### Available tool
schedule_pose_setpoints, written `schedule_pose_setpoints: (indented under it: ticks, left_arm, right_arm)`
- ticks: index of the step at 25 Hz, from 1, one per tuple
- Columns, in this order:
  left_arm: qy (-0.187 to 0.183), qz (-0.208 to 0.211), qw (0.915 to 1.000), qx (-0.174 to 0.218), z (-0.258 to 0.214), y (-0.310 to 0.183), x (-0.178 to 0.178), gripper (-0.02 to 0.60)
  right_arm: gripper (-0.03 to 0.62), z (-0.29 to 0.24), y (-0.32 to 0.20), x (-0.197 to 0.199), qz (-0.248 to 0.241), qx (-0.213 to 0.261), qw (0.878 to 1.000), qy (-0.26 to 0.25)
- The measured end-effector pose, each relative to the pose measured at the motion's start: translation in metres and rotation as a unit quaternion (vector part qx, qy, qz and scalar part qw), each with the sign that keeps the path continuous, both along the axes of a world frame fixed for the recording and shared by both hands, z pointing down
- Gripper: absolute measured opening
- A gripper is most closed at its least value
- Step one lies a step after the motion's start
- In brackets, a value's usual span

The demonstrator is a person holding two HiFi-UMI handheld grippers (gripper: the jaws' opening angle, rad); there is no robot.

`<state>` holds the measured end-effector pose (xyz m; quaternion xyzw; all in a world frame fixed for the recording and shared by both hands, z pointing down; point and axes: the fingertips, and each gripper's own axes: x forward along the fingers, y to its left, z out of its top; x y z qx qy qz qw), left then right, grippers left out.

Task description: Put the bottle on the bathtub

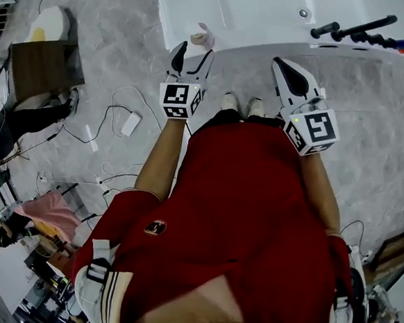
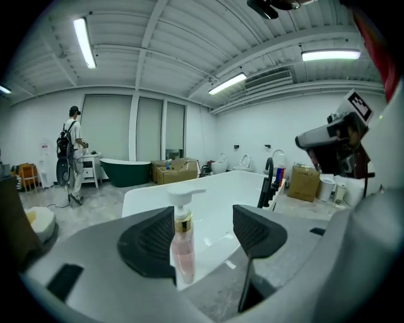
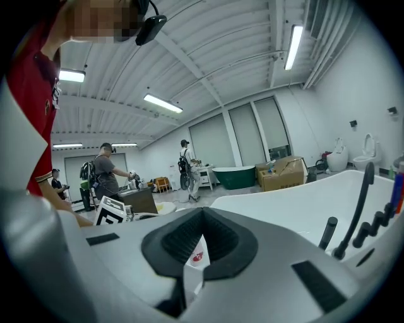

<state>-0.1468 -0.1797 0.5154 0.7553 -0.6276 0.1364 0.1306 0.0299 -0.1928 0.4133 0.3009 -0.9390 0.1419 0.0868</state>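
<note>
Grey marbled floor (image 1: 113, 46), showroom-type room with strip lights on a ribbed ceiling. White bathtub (image 1: 234, 13) directly in front of the person, black faucet (image 1: 352, 28) lying across its far right rim.

Bottle (image 1: 201, 36): clear body with pink liquid, gold collar, white pump head. Stands upright on the near rim of the bathtub, left of centre in the head view.

Left claw (image 1: 194, 52): pointed at the tub rim, jaws apart. In the left gripper view the bottle (image 2: 183, 243) sits between the two black pads of the left claw (image 2: 202, 217), close against the left-hand pad and clear of the right-hand one. Contact with the left-hand pad: cannot confirm from this angle, possibly just beside it. The gap is wider than the bottle, so no grip on it.

Right claw (image 1: 281, 62): held near the tub rim, well to the right of the bottle, jaws together. Right gripper view confirms it: right claw (image 3: 202, 236) pads meet at the tip, nothing held, bathtub (image 3: 297, 202) and faucet (image 3: 356, 208) beyond.

Background, left gripper view: bathtub (image 2: 214, 189) interior, faucet (image 2: 268, 183), dark green tub (image 2: 123, 170) at the far wall, a person with a backpack (image 2: 68, 158) beside it
</note>
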Motion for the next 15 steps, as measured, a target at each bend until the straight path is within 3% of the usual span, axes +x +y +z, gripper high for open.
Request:
schedule_pose_setpoints:
  ticks: [7,15]
  left_arm:
    - [0.040,0.019,0.9985,0.031,-0.058,0.017,0.028,0.248]
    - [0.034,0.011,0.9971,0.067,-0.101,0.034,0.030,0.044]
  right_arm:
    - [-0.002,-0.010,0.007,-0.017,-0.023,0.007,0.999,-0.021]
    - [-0.002,-0.018,0.015,-0.031,-0.046,0.014,0.998,-0.031]
